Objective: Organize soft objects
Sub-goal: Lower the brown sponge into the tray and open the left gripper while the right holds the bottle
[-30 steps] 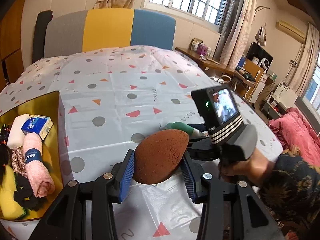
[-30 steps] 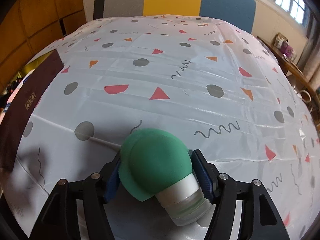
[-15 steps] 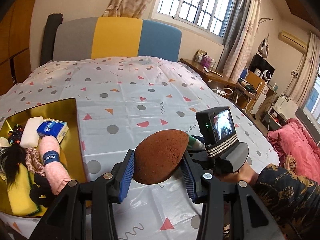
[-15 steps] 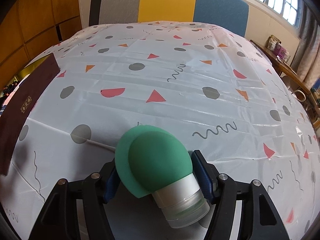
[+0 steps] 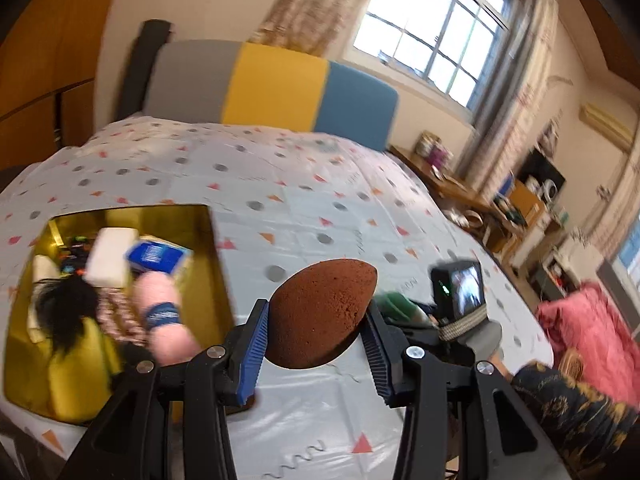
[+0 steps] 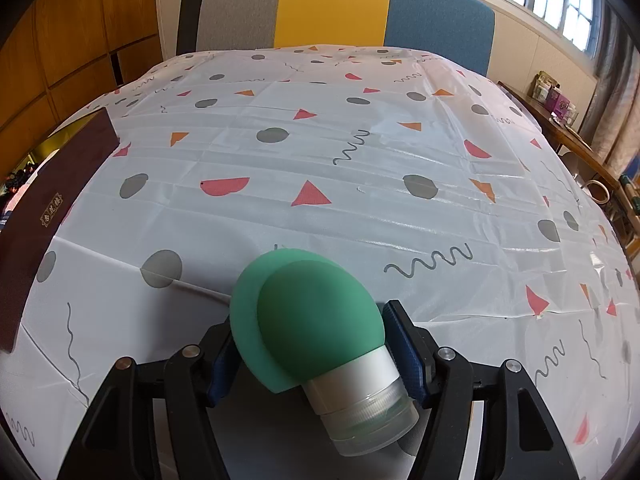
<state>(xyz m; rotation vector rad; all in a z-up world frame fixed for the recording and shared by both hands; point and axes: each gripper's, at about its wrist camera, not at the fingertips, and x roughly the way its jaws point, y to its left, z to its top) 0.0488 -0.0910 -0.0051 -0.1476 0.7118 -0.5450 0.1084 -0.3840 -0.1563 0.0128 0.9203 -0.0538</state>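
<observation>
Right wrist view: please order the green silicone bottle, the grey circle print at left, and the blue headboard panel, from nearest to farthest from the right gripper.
1. green silicone bottle, between the right gripper fingers.
2. grey circle print, on the sheet, left.
3. blue headboard panel, far end, right.

Brown egg-shaped sponge [image 5: 322, 314] aloft, green squeeze bottle [image 6: 316, 326] tilted.

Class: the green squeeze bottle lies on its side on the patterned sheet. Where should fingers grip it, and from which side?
Grip the green squeeze bottle across its rounded green body, coming from above at its cap end. The soft, wide bulb gives the fingers purchase; the smooth cap is narrower and may slip.
</observation>
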